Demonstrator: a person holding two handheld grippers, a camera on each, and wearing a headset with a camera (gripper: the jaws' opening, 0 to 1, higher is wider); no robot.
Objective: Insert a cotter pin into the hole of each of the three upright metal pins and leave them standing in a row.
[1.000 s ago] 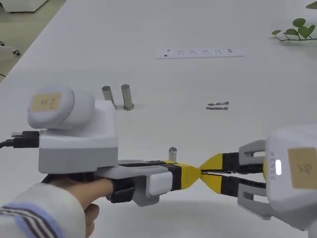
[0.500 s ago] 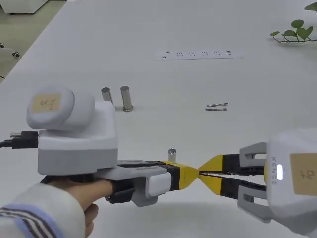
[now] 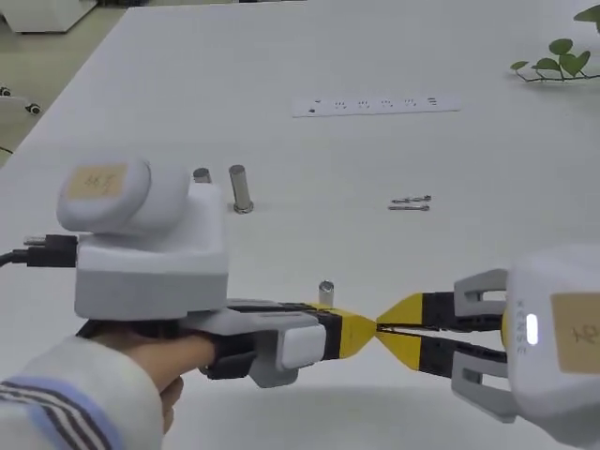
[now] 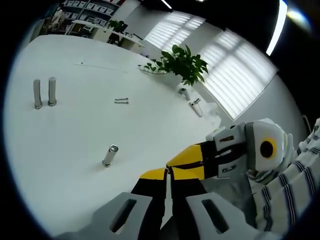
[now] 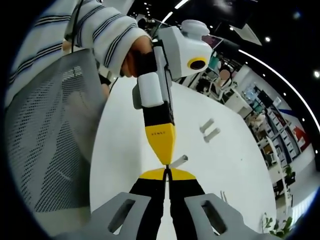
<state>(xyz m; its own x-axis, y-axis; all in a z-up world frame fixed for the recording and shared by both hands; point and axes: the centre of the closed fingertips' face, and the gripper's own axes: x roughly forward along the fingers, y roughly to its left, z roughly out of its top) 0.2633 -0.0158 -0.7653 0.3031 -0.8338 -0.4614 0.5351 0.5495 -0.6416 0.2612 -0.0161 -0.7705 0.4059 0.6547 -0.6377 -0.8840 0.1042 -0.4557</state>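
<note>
Both grippers are seen tip to tip low over the white worktop [image 3: 469, 159] in the head view. The left gripper [image 3: 366, 331], held by a hand [image 3: 164, 361] in a striped sleeve [image 3: 56, 403], is pointed rightward, and the right gripper [image 3: 389, 327] is pointed leftward, with their yellow tips touching or very nearly so. The jaws of each gripper are pressed together, but whether anything thin is pinched between them cannot be told. The nearest metal pin [image 3: 325, 292] is stood upright just behind the meeting tips. The pair of metal pins [image 3: 240, 188] is stood side by side farther back on the left, and one of them is partly hidden there by the left gripper's body. Both of the pair are shown at full height in the left gripper view. Two cotter pins [image 3: 411, 202] are seen lying close together on the worktop, well apart from all three metal pins. A white strip [image 3: 375, 104] with dark marks and a plant [image 3: 558, 58] are seen at the far side. Blinds [image 4: 235, 75] behind the plant are added by the left gripper view. A mesh chair back [image 5: 50, 130] beside the worktop is added by the right gripper view, where the left gripper is also shown along its length.
</note>
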